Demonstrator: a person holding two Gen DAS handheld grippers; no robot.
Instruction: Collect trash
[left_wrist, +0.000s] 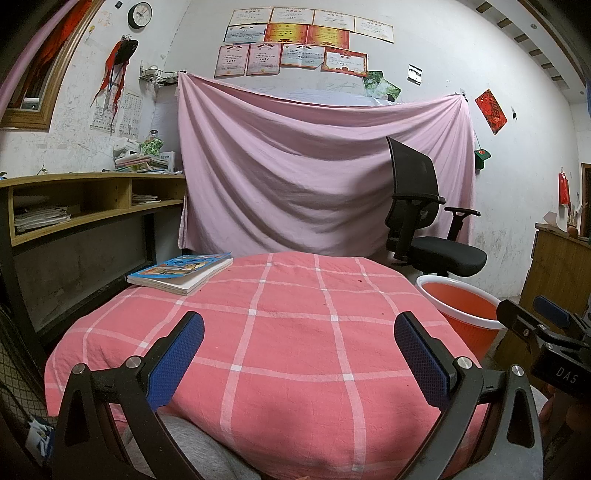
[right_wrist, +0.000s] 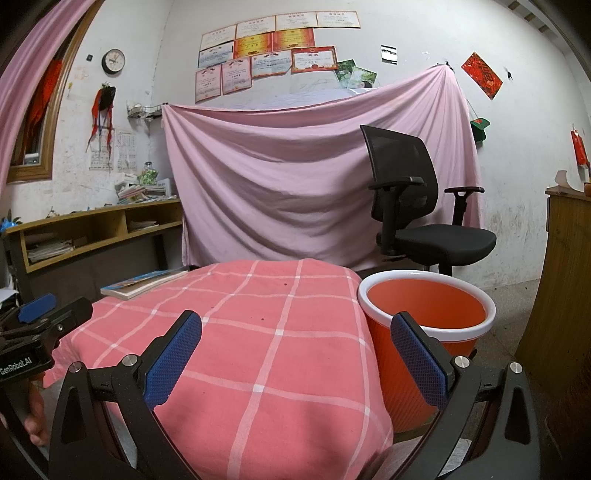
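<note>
An orange bin with a white rim (right_wrist: 424, 306) stands on the floor just right of a table under a pink checked cloth (right_wrist: 258, 332); its inside looks bare. The same bin (left_wrist: 461, 306) shows at the right in the left wrist view. My left gripper (left_wrist: 299, 339) hovers open over the near part of the cloth (left_wrist: 277, 332), nothing between its blue pads. My right gripper (right_wrist: 295, 339) is open too, spanning the table's right edge and the bin's near wall. No loose trash shows on the cloth. Each gripper appears in the other's view: the right gripper (left_wrist: 532, 321), the left gripper (right_wrist: 55, 310).
A paperback book (left_wrist: 181, 271) lies on the cloth's far left corner. A black office chair (right_wrist: 417, 206) stands behind the bin before a hung pink sheet (right_wrist: 295, 177). A wooden shelf desk (left_wrist: 92, 203) runs along the left, a wooden cabinet (right_wrist: 565, 277) along the right.
</note>
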